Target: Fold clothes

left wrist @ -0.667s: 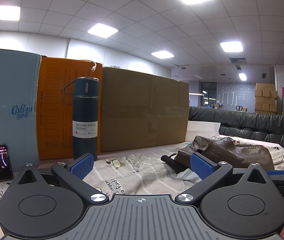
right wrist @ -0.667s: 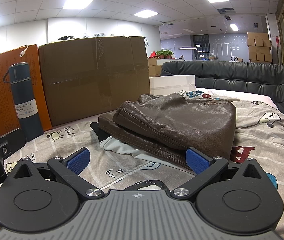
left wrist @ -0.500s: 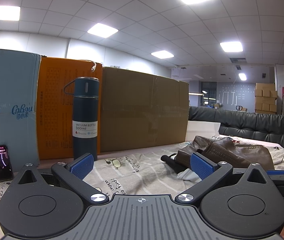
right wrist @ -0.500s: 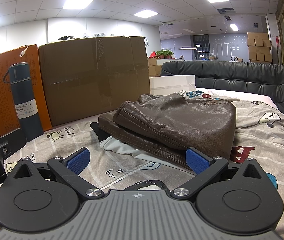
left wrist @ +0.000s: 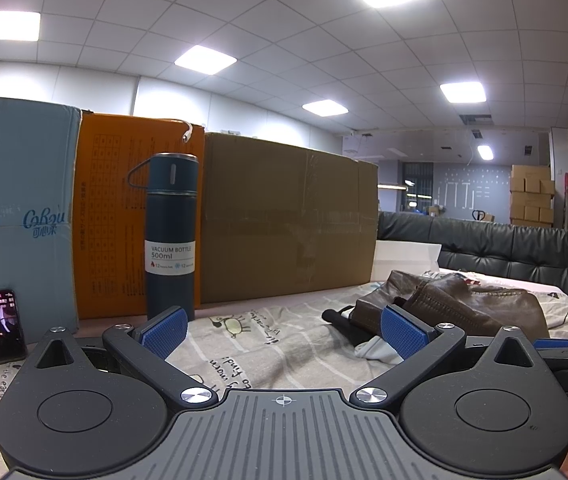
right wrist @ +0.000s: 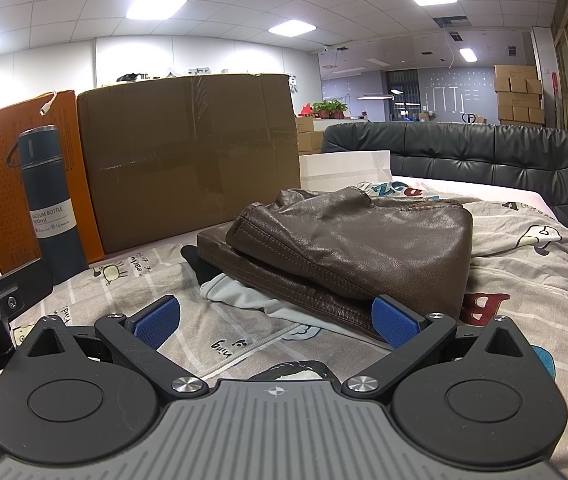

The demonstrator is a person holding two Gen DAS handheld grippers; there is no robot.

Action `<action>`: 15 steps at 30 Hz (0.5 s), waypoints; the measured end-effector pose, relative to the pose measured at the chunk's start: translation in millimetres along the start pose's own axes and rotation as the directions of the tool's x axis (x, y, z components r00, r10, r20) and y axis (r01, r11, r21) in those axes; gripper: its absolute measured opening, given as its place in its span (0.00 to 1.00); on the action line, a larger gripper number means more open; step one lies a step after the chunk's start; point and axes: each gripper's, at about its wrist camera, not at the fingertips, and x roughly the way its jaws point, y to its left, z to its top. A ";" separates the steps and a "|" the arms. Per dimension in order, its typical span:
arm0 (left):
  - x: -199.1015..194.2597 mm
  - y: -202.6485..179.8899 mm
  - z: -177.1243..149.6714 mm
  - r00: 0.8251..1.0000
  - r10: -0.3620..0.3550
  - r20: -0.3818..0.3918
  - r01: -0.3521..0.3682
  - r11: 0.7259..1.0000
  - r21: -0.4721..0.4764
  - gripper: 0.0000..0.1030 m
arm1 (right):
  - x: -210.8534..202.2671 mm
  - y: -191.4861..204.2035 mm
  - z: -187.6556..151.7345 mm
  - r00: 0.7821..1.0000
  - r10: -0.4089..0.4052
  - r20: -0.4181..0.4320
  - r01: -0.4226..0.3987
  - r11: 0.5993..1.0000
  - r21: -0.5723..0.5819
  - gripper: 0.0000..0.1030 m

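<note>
Brown leather jacket [right wrist: 364, 248] lay doubled over into a thick bundle on the printed bedsheet [right wrist: 244, 344], on top of a pale garment [right wrist: 240, 294] and something black, just beyond the right gripper [right wrist: 276, 322]. Both the right and the left gripper [left wrist: 282, 326] were spread wide and held nothing. That fitted either a finished fold or a heap awaiting neatening; for any further fold, I judged stiff leather would want 2 pinches at matching edges, lifted evenly so the layers beneath stayed put.

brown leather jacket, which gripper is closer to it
Right. The right gripper sits open just short of the brown leather jacket, one blue pad at its near edge. The left gripper, also open, is farther off, the jacket lying ahead to its right.
</note>
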 end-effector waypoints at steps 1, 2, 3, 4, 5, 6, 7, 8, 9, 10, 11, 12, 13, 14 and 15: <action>-0.1 -0.1 0.2 1.000 0.002 0.000 -0.002 1.000 0.000 1.00 | -0.3 -0.3 0.5 1.000 0.002 0.008 -0.002 1.000 0.003 1.00; 0.0 -0.5 0.3 1.000 0.003 0.000 -0.003 1.000 0.002 1.00 | -1.4 -0.6 0.7 1.000 0.001 0.015 -0.001 1.000 0.007 1.00; 0.1 -0.8 0.4 1.000 0.005 -0.001 -0.005 1.000 0.003 1.00 | -2.5 -0.6 2.4 1.000 -0.001 0.024 0.000 1.000 0.010 1.00; 0.2 -0.9 0.4 1.000 0.007 -0.002 -0.007 1.000 0.003 1.00 | -2.6 -1.1 2.8 1.000 0.002 0.028 -0.002 1.000 0.013 1.00; 0.0 -0.9 0.5 1.000 0.007 -0.002 -0.007 1.000 0.003 1.00 | -2.4 -1.7 1.7 1.000 0.006 0.029 -0.006 1.000 0.014 1.00; 0.0 -1.2 0.6 1.000 0.007 -0.002 -0.007 1.000 0.004 1.00 | -2.1 -1.8 1.4 1.000 0.007 0.029 -0.007 1.000 0.014 1.00; -0.1 -1.6 0.6 1.000 0.007 -0.002 -0.007 1.000 0.005 1.00 | -1.9 -1.5 1.4 1.000 0.008 0.029 -0.009 1.000 0.014 1.00; -0.1 -1.8 0.6 1.000 0.006 -0.001 -0.006 1.000 0.006 1.00 | -2.0 -1.4 1.3 1.000 0.011 0.029 -0.011 1.000 0.015 1.00; -0.1 -1.6 0.0 1.000 0.002 0.001 -0.002 1.000 0.006 1.00 | -2.1 -1.7 1.3 0.999 0.013 0.029 -0.014 1.000 0.016 1.00; -0.4 -1.7 0.0 1.000 -0.003 0.002 0.003 1.000 0.006 1.00 | -2.2 -1.9 1.3 0.999 0.014 0.030 -0.014 1.000 0.018 1.00; -0.6 -1.9 -0.4 1.000 -0.005 0.002 0.005 1.000 0.008 1.00 | -2.4 -1.9 1.3 0.999 0.012 0.031 -0.013 1.000 0.019 1.00; -1.0 -2.2 -0.4 1.000 -0.003 0.004 0.003 1.000 0.010 1.00 | -2.8 -2.1 1.1 0.999 0.011 0.033 -0.011 1.000 0.020 1.00; -1.3 -2.5 -0.4 1.000 -0.001 0.005 0.001 1.000 0.012 1.00 | -3.3 -2.4 1.1 0.999 0.011 0.035 -0.012 1.000 0.022 1.00; -1.7 -2.8 -0.4 1.000 0.000 0.007 0.000 1.000 0.013 1.00 | -3.6 -3.0 1.1 0.999 0.014 0.036 -0.015 1.000 0.025 1.00; -2.3 -3.0 -0.4 1.000 0.004 0.010 -0.004 1.000 0.014 1.00 | -3.9 -3.8 1.2 0.999 0.019 0.037 -0.020 0.999 0.031 1.00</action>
